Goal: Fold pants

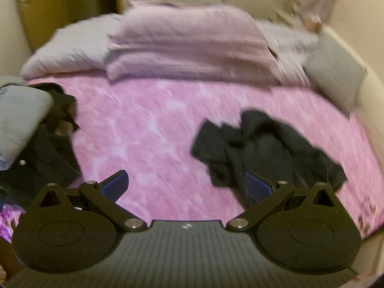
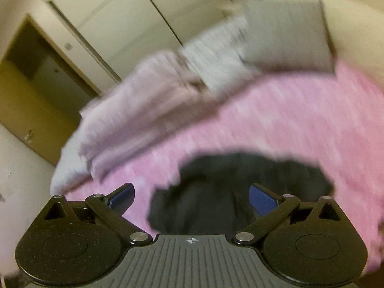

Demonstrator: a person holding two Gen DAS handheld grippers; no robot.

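A crumpled pair of black pants [image 1: 261,148] lies in a heap on the pink bedspread [image 1: 153,129], to the right of centre in the left wrist view. My left gripper [image 1: 186,184] hovers open above the bed, its right blue pad [image 1: 256,187] over the heap's near edge, nothing held. In the right wrist view the same black pants [image 2: 216,192] fill the space just ahead of my right gripper [image 2: 190,198], which is open with its fingers spread wide over the cloth. Both views are blurred by motion.
A folded lilac blanket [image 1: 187,45] and pale pillows [image 1: 69,48] lie at the head of the bed. A grey cushion [image 1: 336,72] leans on the right wall. More dark and grey clothes [image 1: 31,129] are piled at the left edge. Closet doors [image 2: 115,19] stand beyond the bed.
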